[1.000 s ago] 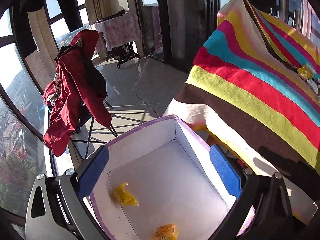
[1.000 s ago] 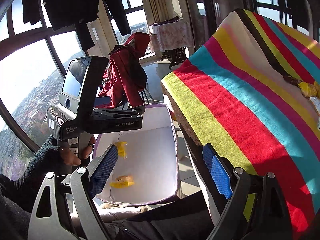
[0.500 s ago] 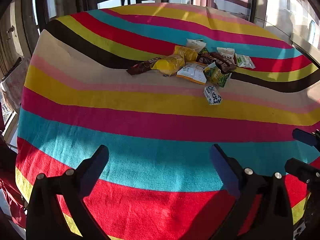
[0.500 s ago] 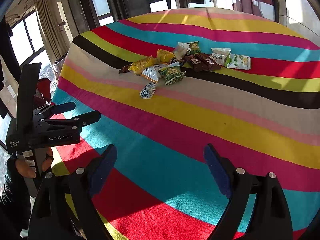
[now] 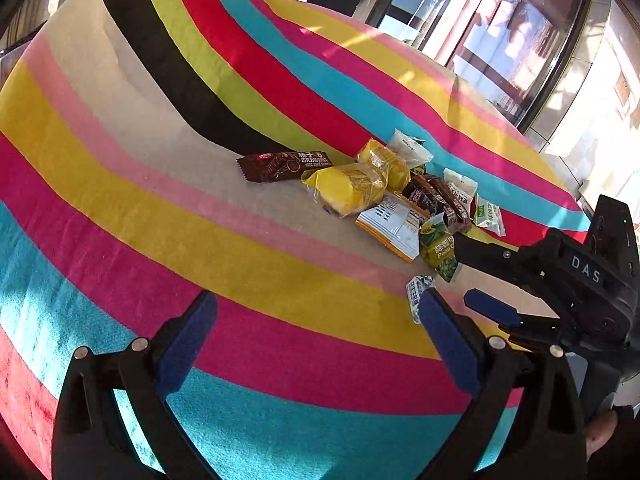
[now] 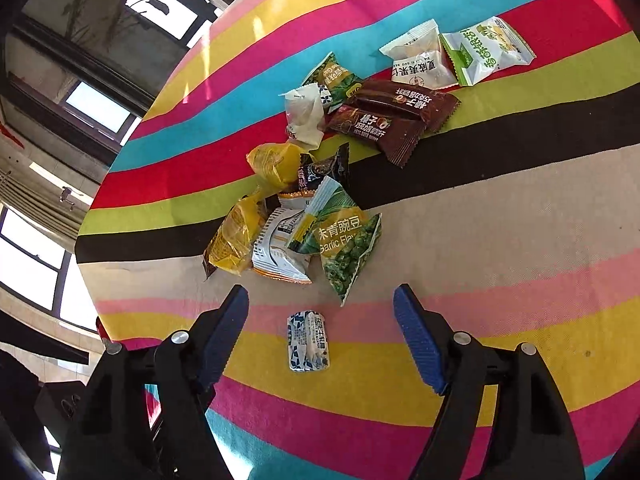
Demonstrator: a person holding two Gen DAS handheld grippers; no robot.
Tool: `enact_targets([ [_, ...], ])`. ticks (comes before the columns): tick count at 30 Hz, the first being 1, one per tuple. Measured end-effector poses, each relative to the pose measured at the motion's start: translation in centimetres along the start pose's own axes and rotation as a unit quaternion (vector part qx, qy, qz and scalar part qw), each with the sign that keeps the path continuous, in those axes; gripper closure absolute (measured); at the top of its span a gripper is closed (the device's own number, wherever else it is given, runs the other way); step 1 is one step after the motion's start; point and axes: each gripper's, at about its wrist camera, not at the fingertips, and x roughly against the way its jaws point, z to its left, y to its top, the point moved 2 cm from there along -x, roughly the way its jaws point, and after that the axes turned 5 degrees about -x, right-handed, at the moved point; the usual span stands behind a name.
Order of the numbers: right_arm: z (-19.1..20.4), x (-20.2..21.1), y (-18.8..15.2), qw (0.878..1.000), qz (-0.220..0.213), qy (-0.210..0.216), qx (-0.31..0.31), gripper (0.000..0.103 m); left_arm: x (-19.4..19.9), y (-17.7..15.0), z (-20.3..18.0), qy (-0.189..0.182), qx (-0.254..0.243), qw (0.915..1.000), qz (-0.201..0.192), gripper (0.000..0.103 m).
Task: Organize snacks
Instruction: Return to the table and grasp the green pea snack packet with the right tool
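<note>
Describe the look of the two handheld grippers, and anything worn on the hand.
Both grippers are black plastic frames with silver rivets and blue ribbed pads: the left gripper, the right gripper. Seen from the left wrist, the right gripper's body is marked "DAS" in white. A dark cuff or glove edge shows at the corner.

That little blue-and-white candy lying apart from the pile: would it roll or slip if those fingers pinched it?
The candy looks small and light, so a nudge would probably slide it across the cloth. Its crinkled wrapper seems soft, likely giving under the pads. It lies flat, so rolling seems unlikely.

Rainbow-striped tablecloth [image 6: 520, 208]; blue-and-white candy [image 6: 308, 340]; brown bars [image 6: 396, 116]; yellow packets [image 6: 276, 162].
</note>
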Motion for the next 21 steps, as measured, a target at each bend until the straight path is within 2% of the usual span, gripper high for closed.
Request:
enact_targets([
  [4,0.8,-1.7,2.0,0.998,-0.026,-0.023,-0.048,0.029,0.4,0.0,-0.3,-0.011,-0.005,0.9999,-0.012,0.002],
  [6,1.7,-2.4,2.3,0.997,-0.037,-0.053,-0.036,0.032,0.5,-0.1,-0.6,-0.014,-0.011,0.9997,-0.016,0.002],
  [8,2.5,-3.0,2.3,0.995,-0.052,-0.09,0.001,0.046,0.5,-0.1,-0.8,-0.014,-0.016,0.9996,-0.017,0.002],
  [9,2.8,-3.2,2.2,0.992,-0.056,-0.106,0.028,0.049,0.5,-0.1,-0.8,-0.015,-0.016,0.9996,-0.017,0.002],
  [12,2.4,-2.2,2.0,0.987,-0.063,-0.117,0.096,0.066,0.5,-0.1,-0.5,-0.013,-0.009,0.9998,-0.015,0.002],
  [15,0.9,0.6,1.3,0.977,-0.068,-0.109,0.173,0.066,0.5,-0.2,-0.4,-0.013,-0.005,0.9998,-0.017,0.002],
  [18,-1.0,3.1,0.1,0.952,-0.066,-0.137,0.265,0.066,0.4,-0.3,-0.7,-0.012,-0.013,0.9998,-0.012,0.002],
  [21,-3.5,4.8,0.1,0.944,-0.05,-0.137,0.296,0.066,0.2,-0.3,-0.9,-0.009,-0.018,0.9998,-0.005,0.002],
])
